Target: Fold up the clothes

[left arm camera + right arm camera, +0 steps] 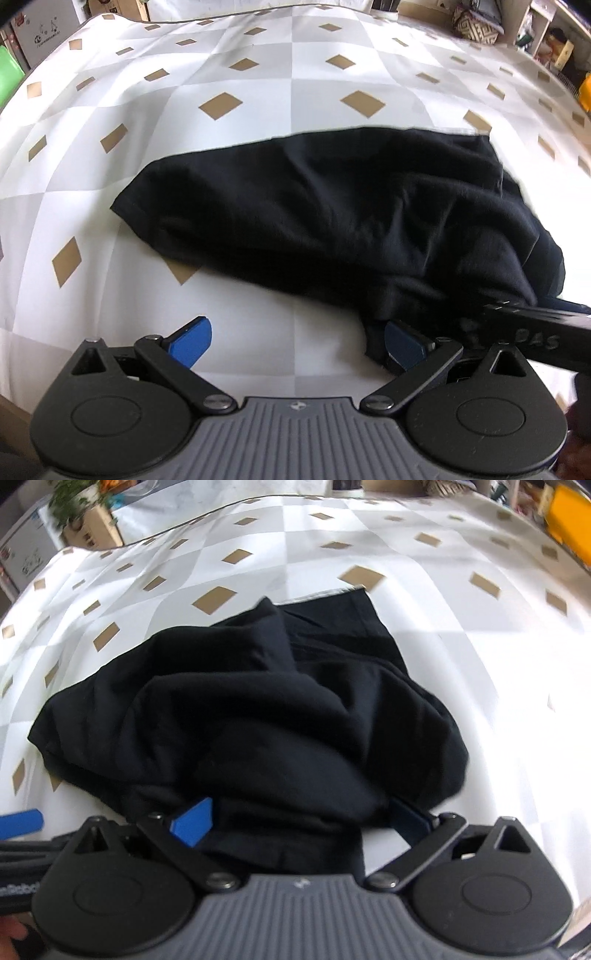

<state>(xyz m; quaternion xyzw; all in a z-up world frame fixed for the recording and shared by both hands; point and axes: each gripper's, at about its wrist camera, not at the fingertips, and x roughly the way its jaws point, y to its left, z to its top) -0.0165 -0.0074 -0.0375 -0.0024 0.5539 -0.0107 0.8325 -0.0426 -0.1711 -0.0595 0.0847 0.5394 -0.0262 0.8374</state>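
Risk: the black garment (258, 716) is bunched, so a pinch here would likely catch one loose layer and drag the pile into a skewed fold. Right gripper (299, 821), bottom centre of its view: jaws wide apart, cloth mounded between them, unclamped. Left gripper (297, 345): jaws wide, right pad touching the hem. The garment lies mid-frame on the diamond-patterned tablecloth (258, 74).

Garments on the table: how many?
1: a black garment, crumpled mid-table on the diamond-patterned cloth, between both open grippers. Anything under it would be hidden.
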